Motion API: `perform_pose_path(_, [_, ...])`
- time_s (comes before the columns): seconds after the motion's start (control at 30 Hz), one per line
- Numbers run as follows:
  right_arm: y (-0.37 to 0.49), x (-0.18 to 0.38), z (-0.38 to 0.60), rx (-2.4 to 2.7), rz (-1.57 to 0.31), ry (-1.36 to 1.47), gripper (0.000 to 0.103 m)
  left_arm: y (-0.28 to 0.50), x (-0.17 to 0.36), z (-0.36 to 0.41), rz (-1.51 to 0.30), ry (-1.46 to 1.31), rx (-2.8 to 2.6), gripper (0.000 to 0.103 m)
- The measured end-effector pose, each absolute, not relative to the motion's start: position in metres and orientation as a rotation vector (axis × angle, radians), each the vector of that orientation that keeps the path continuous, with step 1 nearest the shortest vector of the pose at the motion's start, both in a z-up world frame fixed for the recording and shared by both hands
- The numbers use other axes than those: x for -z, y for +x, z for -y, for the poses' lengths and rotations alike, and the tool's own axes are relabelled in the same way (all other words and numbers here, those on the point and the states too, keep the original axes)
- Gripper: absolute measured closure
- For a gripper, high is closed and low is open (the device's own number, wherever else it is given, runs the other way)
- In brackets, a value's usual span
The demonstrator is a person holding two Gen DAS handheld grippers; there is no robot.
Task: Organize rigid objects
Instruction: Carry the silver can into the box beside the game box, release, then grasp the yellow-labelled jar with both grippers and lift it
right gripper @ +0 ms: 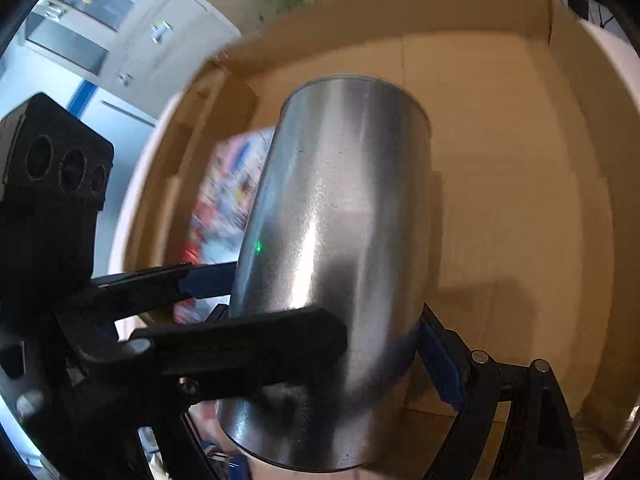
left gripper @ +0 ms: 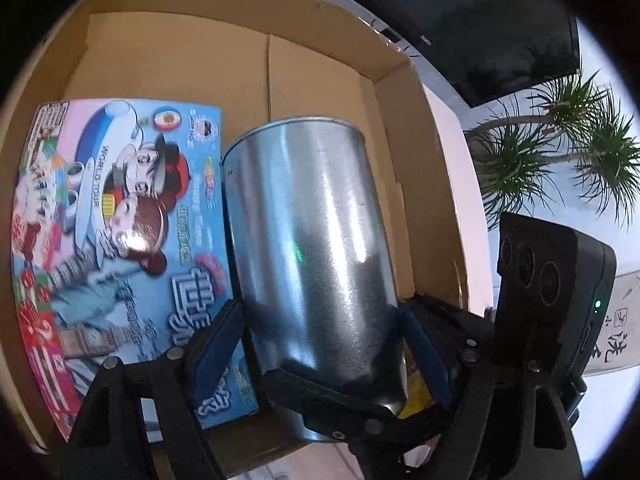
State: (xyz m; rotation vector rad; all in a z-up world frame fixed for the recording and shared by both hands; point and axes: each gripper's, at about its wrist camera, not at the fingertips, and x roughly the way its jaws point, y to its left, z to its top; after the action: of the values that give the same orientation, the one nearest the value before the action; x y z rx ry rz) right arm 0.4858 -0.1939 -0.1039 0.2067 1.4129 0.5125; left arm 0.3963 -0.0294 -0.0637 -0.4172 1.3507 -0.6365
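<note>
the metal can [left gripper: 308, 248] sits clamped between both the left gripper [left gripper: 320, 344] and right gripper [right gripper: 324, 340], over the cardboard box [left gripper: 180, 60] beside a board game box [left gripper: 120, 220].

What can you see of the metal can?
The can is a plain shiny metal cylinder, no label, with a thin rim at its far end. It hangs tilted over an open cardboard box, far end toward the box floor, beside a colourful game box. Both grippers, left and right, clamp its near end; their blue-padded jaws press opposite sides. A green light dot reflects on its wall.
</note>
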Motion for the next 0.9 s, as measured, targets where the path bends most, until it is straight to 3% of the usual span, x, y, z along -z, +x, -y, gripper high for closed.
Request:
perform_pose_path(0.17, [0.469,0.081,0.218,-0.553,-1.348,0.228,0.015,0.390,0.059,0.035,-1.344,-0.365,0.583,0.026])
perform_pose_path(0.23, [0.461,0.074,0.224,-0.562,-1.329,0.247,0.022,0.391,0.057,0.037,-1.349,-0.358,0.571,0.025])
perform_pose_path(0.37, [0.437,0.058,0.235,-0.597,-1.297,0.310,0.023,0.380,0.038,0.049,-1.285,-0.285,0.460,0.026])
perform_pose_path(0.47, [0.402,0.026,0.264,-0.562,-1.186,0.283,0.017,0.340,0.002,0.045,-1.130,-0.213,0.417,0.025])
perform_pose_path(0.53, [0.377,0.008,0.292,-0.514,-1.125,0.258,0.007,0.303,-0.018,0.046,-1.061,-0.193,0.430,0.020])
perform_pose_path(0.63, [0.347,0.011,0.332,-0.401,-1.129,0.172,0.007,0.256,-0.022,0.058,-1.029,-0.156,0.462,0.020])
perform_pose_path(0.67, [0.341,0.022,0.341,-0.389,-1.169,0.164,0.009,0.246,-0.017,0.064,-1.043,-0.151,0.484,0.020])
perform_pose_path(0.73, [0.328,0.039,0.352,-0.400,-1.234,0.148,0.027,0.235,0.002,0.074,-1.103,-0.193,0.527,0.020])
perform_pose_path(0.9, [0.312,0.046,0.311,-0.515,-1.248,0.075,0.026,0.251,0.038,0.081,-1.235,-0.340,0.582,0.020])
